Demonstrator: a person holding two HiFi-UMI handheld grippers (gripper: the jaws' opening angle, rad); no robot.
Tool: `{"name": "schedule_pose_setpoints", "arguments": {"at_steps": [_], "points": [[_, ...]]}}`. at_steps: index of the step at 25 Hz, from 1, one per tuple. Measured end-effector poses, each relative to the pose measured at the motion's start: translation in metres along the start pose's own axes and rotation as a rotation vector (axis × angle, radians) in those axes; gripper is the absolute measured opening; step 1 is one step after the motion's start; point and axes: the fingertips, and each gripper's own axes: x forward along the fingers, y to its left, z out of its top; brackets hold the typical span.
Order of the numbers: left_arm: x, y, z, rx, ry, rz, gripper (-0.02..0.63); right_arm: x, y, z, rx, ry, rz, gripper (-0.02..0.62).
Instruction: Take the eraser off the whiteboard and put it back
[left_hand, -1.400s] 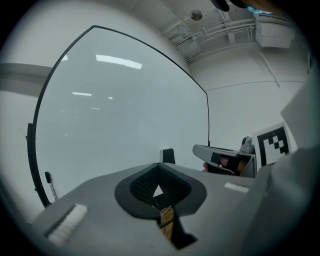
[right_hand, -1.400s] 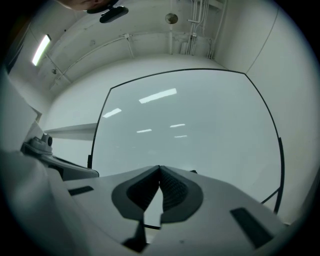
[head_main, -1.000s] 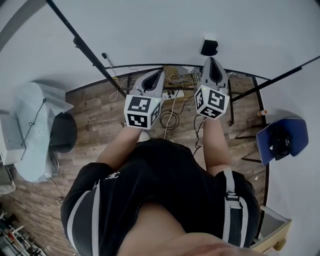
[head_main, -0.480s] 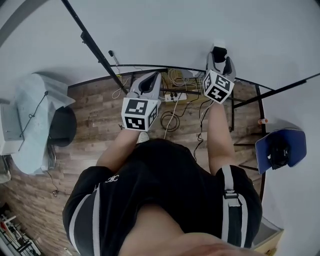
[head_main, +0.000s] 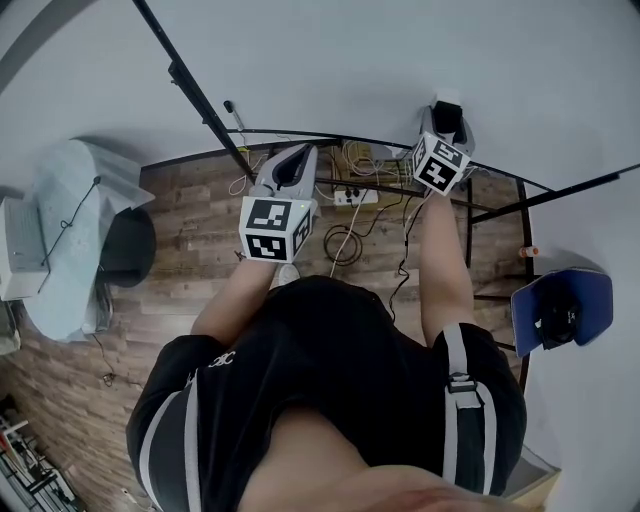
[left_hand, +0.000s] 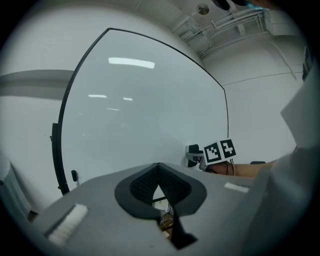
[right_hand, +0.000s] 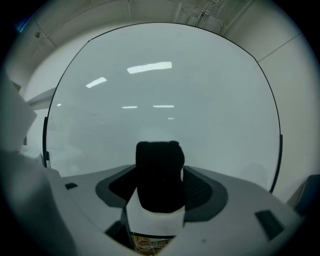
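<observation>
The right tool (right_hand: 160, 189), way closer than the clenched, empty left tool (left_hand: 160, 176), had just been spreading its jaws, released, either side of the eraser (right_hand: 158, 167) stuck upright on the whiteboard (right_hand: 165, 85) dead ahead.

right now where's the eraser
In the right gripper view, the eraser sits on the whiteboard, centred between the right gripper's jaws, which have just been opening.

— Eraser (right_hand: 159, 175) and whiteboard (right_hand: 165, 90)?
— We record black over a white base; the board is white, black-framed.
— And the floor (head_main: 195, 235)?
— We note brown wood-grain planks
</observation>
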Motion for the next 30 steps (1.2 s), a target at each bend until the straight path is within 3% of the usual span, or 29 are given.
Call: {"name": "schedule_pose_setpoints", "arguments": {"at_steps": [8,30], "points": [[0.007,-0.004,-0.005,0.000,0.010,-0.006,0.009,0.004,0.004,-0.002,-0.010,-0.001,0.025,0.242],[0.026,-0.004,-0.005,-0.004,0.021,-0.048,0.009,-0.004,0.002,0.011,0.051,-0.039,0.019,0.233]]}}
